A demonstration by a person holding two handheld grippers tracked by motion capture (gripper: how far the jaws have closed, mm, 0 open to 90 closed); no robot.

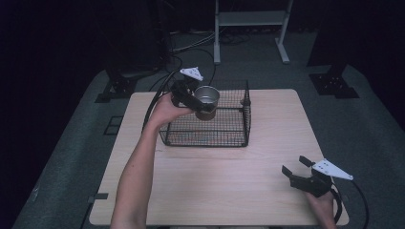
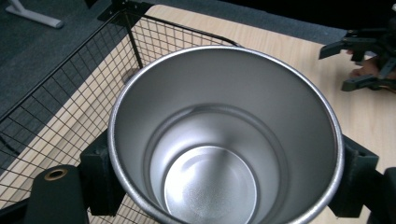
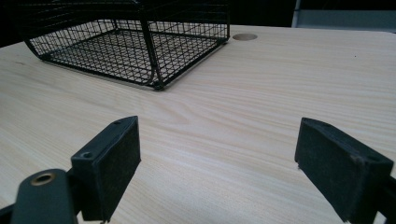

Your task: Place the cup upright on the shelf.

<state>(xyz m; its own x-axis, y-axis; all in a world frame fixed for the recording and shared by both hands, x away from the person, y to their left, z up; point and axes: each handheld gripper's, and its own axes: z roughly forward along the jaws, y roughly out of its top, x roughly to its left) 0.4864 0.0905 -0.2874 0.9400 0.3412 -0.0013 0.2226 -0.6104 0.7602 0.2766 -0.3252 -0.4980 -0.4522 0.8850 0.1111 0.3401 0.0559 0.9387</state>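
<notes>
A shiny steel cup point(image 1: 207, 98) hangs over the back left part of the black wire basket point(image 1: 237, 125), and my left gripper point(image 1: 203, 102) is shut on it. In the left gripper view the cup point(image 2: 224, 140) stands upright and empty between the two jaws, above the basket's mesh point(image 2: 56, 112). My right gripper point(image 1: 297, 167) rests open near the table's front right corner, nothing between its pads point(image 3: 112, 163). From the right gripper view the basket point(image 3: 126, 46) lies ahead to the left. The right gripper point(image 2: 357, 58) also shows far off in the left gripper view.
The wooden table point(image 1: 215, 191) has bare surface in front of the basket. A small round hole point(image 3: 244, 36) marks the tabletop beyond the basket. A white frame stand point(image 1: 250, 28) sits on the floor behind the table. Cables point(image 1: 162, 88) trail off the back left.
</notes>
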